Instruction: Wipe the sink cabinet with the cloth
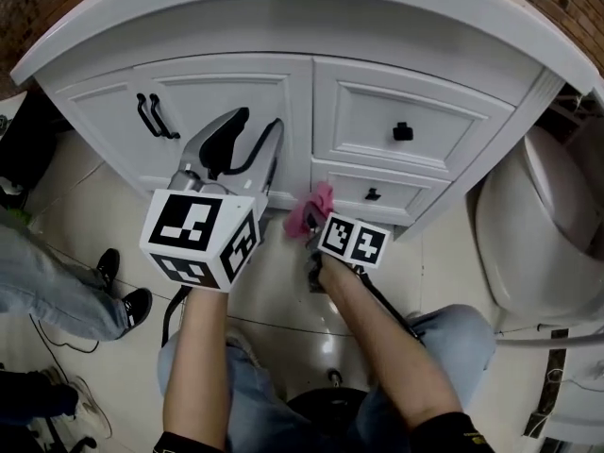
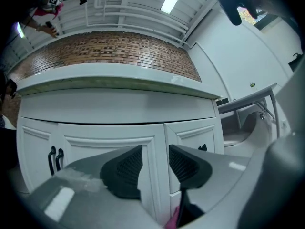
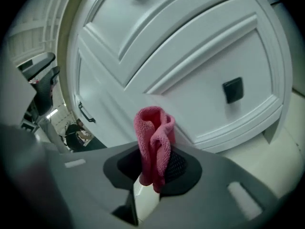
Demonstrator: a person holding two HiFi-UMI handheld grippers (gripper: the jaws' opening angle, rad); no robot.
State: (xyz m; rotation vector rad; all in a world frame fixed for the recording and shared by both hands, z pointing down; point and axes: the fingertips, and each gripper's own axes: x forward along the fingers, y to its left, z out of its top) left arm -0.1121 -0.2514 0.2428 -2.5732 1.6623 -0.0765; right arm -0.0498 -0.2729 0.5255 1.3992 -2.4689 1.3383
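The white sink cabinet [image 1: 302, 111] fills the head view, with doors at left and two drawers at right. My right gripper [image 3: 153, 163] is shut on a folded pink cloth [image 3: 153, 142], which stands up between its jaws just in front of the lower drawer [image 3: 200, 85]. In the head view the pink cloth [image 1: 310, 210] sits at the lower drawer's left edge [image 1: 326, 182]. My left gripper [image 2: 155, 168] is open and holds nothing. It points at the cabinet's centre post [image 2: 159, 175], with its jaws a short gap apart.
Black door handles [image 1: 156, 116] are on the left door, and black knobs [image 1: 403, 131] on the drawers. A white toilet [image 1: 543, 234] stands close at right. Another person's legs and shoes [image 1: 57, 286] are at left on the tiled floor. A brick wall [image 2: 105, 49] rises behind the counter.
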